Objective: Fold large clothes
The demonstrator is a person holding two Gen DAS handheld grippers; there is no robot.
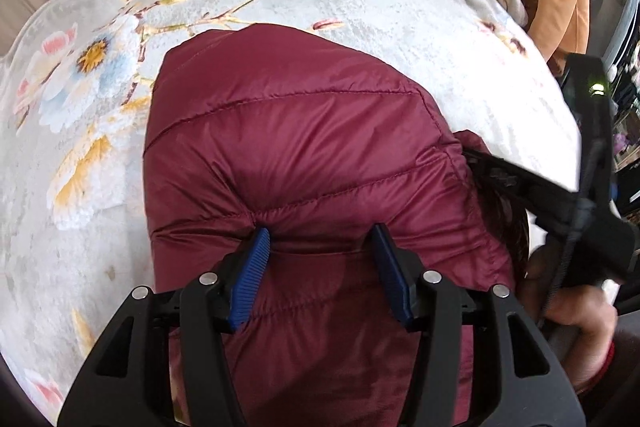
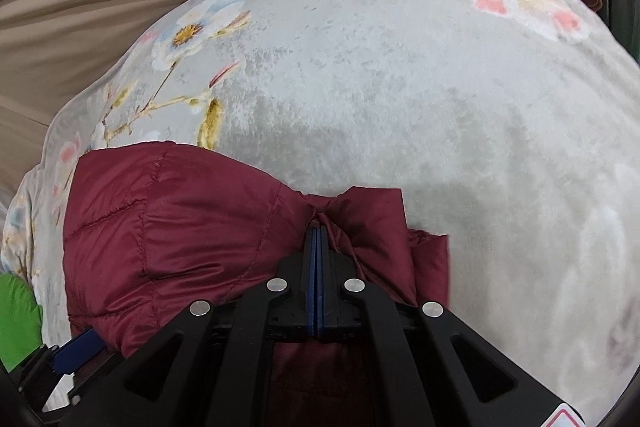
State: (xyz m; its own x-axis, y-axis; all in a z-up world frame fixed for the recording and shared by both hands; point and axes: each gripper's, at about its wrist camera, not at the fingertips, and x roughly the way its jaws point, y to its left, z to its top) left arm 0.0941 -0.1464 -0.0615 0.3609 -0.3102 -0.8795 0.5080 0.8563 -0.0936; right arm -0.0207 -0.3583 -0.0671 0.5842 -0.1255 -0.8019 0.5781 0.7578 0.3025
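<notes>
Two grippers are engaged with the maroon puffer jacket (image 1: 304, 131), which is laid on the floral blanket (image 1: 400, 27) toward its near edge. The fold should be pressed flat and its edges squared before release. The right gripper (image 2: 318, 223) is clamped on a pinched jacket edge; the left gripper (image 1: 320, 239) is spread apart, its pads pressed into the jacket's padding.

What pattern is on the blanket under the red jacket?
Pale grey blanket printed with blue, white and pink blossoms on branches; clearest in the left wrist view.
</notes>
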